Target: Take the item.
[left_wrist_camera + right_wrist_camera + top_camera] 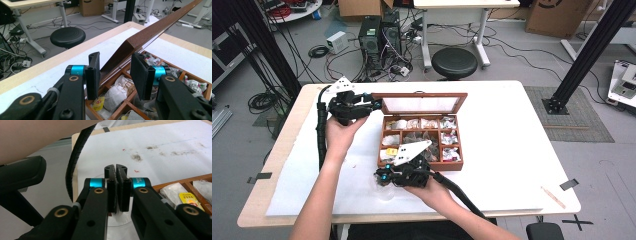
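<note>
A brown wooden tea box [460,150] stands mid-table, its compartments holding several tea bags [422,124]. Its glass-paned lid [422,104] is raised. My left gripper [373,104] is at the lid's left corner; in the left gripper view the lid's edge [150,32] runs down between the jaws of this gripper [115,67], which is shut on it, above the tea bags [117,93]. My right gripper [381,176] hovers off the box's front left corner, over a clear glass [384,190]. Its [115,170] pads are together with nothing visible between them, the glass [122,218] below.
A white sheet [512,140] covers the table. A thin wooden stick [553,196] and a piece of tape [569,184] lie near the front right corner. Beyond the far edge are a black stool [454,62] and a computer tower [371,35] with cables.
</note>
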Available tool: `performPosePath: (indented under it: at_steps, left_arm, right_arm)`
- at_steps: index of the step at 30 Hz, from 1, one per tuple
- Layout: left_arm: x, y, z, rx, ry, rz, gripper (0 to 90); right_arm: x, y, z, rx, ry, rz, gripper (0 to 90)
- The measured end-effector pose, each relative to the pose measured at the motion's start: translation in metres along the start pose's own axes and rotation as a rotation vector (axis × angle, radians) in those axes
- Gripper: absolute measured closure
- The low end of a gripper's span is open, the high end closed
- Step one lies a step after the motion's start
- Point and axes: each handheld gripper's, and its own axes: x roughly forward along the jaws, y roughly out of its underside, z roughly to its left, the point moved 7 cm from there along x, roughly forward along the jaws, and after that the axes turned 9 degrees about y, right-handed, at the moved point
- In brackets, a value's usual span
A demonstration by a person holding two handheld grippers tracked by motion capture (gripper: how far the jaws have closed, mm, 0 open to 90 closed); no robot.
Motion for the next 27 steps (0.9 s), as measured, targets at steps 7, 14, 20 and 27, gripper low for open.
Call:
performPosePath:
  at_steps: [7, 14, 20, 27]
  left_arm:
    - [0.000, 0.000, 0.000, 0.002, 0.000, 0.003, 59.9]
    - [0.001, 0.000, 0.002, -0.011, 0.002, -0.009, 59.7]
    - [0.003, 0.003, 0.002, 0.006, -0.008, 0.003, 59.8]
    - [0.002, 0.004, 0.001, 0.009, -0.012, -0.005, 59.7]
  right_arm:
    - [-0.002, -0.001, -0.004, 0.011, 0.022, -0.009, 79.5]
    - [-0.014, -0.004, -0.015, 0.030, 0.070, -0.036, 69.0]
    - [-0.028, -0.005, -0.030, 0.063, 0.115, -0.059, 61.0]
    - [-0.051, -0.005, -0.052, 0.110, 0.177, -0.094, 56.6]
